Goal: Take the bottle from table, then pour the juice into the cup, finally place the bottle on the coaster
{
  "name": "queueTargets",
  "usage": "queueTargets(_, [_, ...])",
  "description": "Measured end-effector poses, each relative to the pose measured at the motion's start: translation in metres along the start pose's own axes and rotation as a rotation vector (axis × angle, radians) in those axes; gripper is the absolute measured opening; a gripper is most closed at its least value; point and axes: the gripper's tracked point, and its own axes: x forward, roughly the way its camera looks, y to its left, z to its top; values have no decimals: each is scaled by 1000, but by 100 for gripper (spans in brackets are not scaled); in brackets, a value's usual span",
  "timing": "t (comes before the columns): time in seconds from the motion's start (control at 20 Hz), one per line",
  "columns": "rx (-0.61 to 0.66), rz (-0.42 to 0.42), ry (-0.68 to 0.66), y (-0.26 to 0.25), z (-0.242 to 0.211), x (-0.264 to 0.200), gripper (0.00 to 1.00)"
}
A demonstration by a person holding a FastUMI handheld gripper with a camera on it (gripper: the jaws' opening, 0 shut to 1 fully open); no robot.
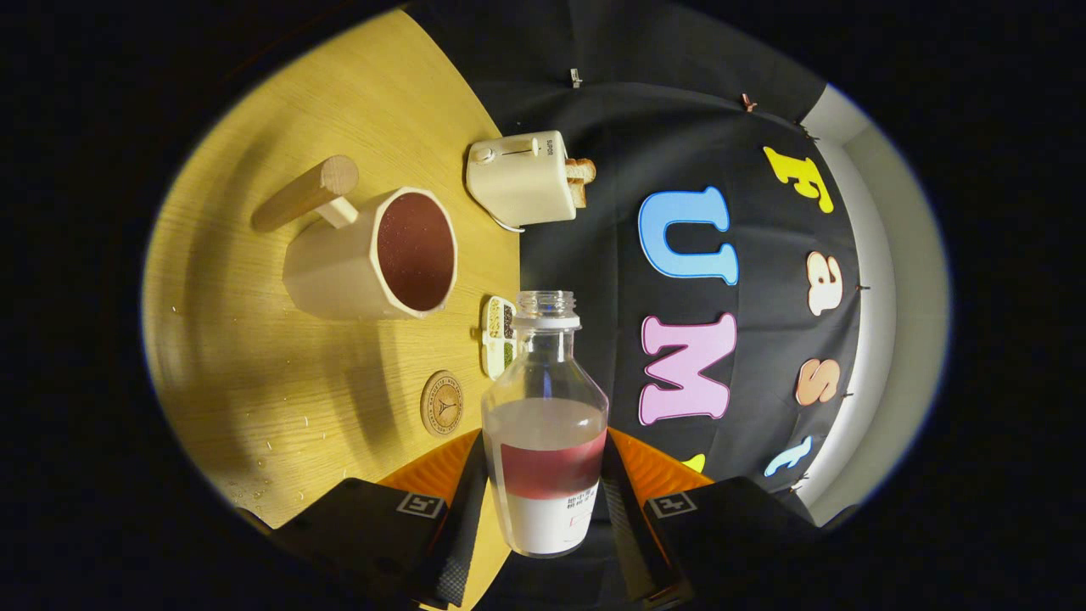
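1. Bottle (pixel 545 424): uncapped, a little red juice left, clamped between the tongs (pixel 543 518), both fingers on its sides.
2. Cup (pixel 373 255) already holds red juice; pour looks finished.
3. Next: set bottle on coaster (pixel 442 403), close beside it.
4. Worktop (pixel 280 399) edge and a small sectioned tray (pixel 498 336) sit just past the coaster; toaster (pixel 522 178) well apart.
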Motion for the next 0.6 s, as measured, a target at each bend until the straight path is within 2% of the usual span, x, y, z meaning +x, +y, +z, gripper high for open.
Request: queueTargets(0.6, [-135, 22, -4, 11, 3, 13, 71])
